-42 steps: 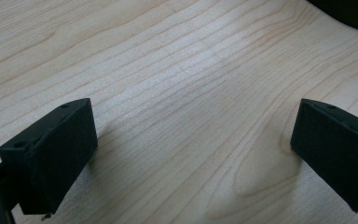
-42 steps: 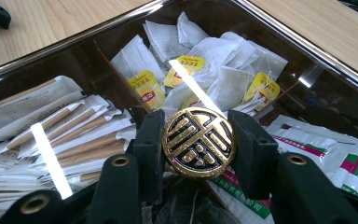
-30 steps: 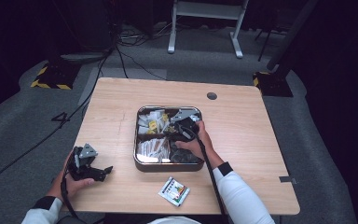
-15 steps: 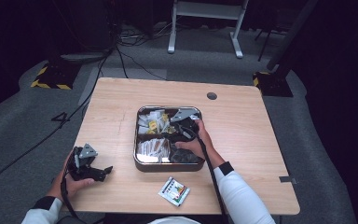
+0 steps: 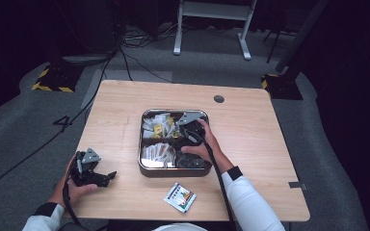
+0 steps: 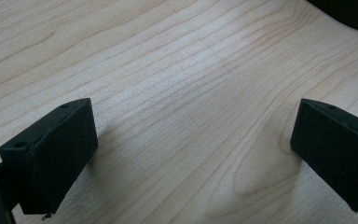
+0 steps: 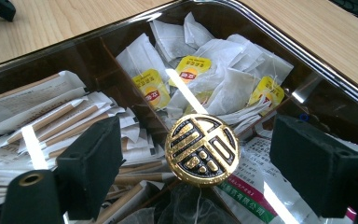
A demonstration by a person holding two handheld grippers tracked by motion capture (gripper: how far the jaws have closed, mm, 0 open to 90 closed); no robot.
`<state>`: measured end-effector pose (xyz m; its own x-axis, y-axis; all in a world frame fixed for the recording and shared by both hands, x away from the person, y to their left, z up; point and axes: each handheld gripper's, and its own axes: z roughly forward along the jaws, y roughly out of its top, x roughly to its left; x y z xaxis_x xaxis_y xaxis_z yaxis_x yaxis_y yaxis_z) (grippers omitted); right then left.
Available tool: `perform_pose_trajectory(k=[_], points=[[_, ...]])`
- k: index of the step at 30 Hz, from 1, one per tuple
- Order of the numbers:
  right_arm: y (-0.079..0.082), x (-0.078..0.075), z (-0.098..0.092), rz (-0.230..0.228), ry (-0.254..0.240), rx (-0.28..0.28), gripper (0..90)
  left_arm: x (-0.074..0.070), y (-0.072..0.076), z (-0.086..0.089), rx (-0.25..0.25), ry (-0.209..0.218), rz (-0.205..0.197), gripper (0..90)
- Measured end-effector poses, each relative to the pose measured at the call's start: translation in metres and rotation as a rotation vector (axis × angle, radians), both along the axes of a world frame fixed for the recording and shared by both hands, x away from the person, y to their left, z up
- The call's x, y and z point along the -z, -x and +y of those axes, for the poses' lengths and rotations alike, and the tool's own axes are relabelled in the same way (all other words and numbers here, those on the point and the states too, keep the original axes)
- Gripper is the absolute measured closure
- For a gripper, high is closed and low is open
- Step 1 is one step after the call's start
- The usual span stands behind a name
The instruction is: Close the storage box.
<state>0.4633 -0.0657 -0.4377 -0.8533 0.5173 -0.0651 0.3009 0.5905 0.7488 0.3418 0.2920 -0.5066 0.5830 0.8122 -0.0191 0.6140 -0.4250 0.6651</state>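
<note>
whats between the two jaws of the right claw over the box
In the right gripper view the gold round knob on the clear lid sits between the right claw's open jaws, untouched by either; the jaws have just been opening.

A small printed sachet (image 5: 179, 197) lies on the wooden table (image 5: 250, 130) just before the near edge.

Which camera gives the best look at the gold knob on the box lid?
The right gripper view: the gold knob sits close up and sharp between the open right gripper, whose jaws have just been opening. In the high view the hand covers that spot. The left gripper view faces bare table.
</note>
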Motion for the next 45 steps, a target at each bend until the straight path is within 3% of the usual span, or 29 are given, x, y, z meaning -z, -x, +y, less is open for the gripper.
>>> perform_pose_trajectory(k=[11, 20, 45], points=[[0.004, -0.013, -0.010, -0.020, -0.008, -0.031, 20.9, 0.000, 0.000, 0.000, 0.000, 0.000, 0.000, 0.7], [0.011, -0.022, -0.019, -0.038, 0.021, -0.062, 22.3, 0.000, 0.000, 0.000, 0.000, 0.000, 0.000, 0.7], [0.028, -0.043, -0.072, -0.091, 0.032, -0.050, 23.3, 0.000, 0.000, 0.000, 0.008, 0.001, 0.003, 0.4]])
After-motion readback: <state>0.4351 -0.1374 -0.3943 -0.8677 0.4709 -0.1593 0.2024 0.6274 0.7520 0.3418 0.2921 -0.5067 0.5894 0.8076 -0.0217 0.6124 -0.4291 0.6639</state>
